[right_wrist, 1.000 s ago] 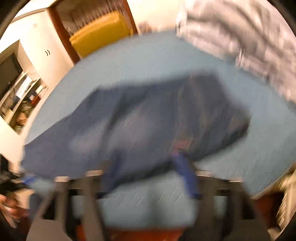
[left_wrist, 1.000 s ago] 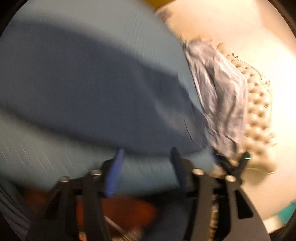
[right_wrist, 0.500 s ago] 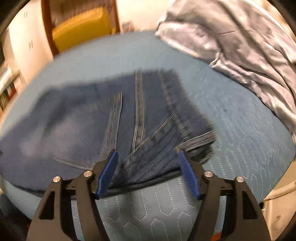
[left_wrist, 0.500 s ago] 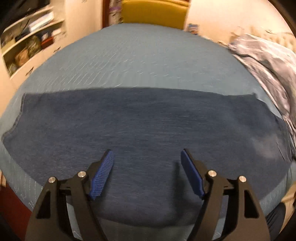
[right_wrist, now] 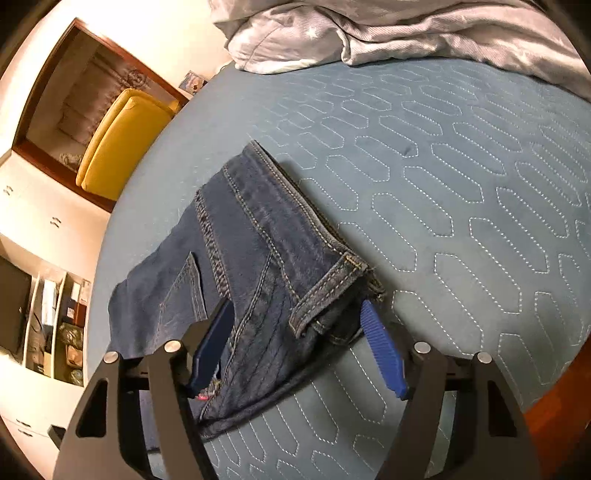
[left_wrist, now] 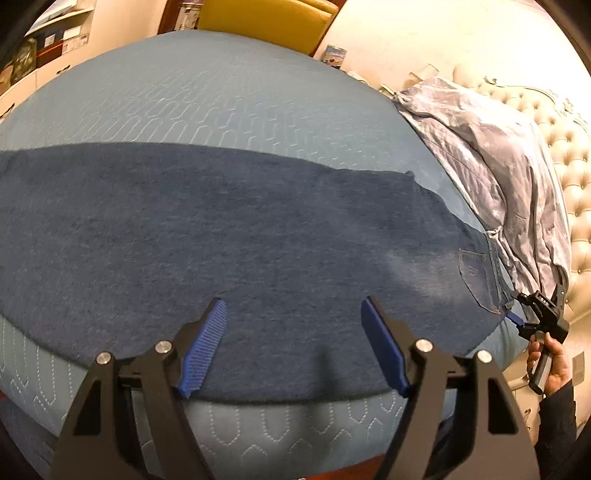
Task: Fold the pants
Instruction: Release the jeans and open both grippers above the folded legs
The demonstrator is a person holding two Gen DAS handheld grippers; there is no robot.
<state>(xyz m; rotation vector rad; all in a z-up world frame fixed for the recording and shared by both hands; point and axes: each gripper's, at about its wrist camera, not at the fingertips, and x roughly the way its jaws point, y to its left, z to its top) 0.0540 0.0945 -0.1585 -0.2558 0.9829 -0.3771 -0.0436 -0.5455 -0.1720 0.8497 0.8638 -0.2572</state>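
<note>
Right gripper (right_wrist: 299, 343) nearer waistband (right_wrist: 325, 291) (sharper)

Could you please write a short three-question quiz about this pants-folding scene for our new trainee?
1. True or false: the left tongs are shut on the jeans.
2. Which end of the jeans lies by the right tongs: A) waistband, B) leg hem?
3. What lies crumpled at the head of the blue quilted bed?

Key: 1 false, they are open; 2 A; 3 a grey blanket.
</note>
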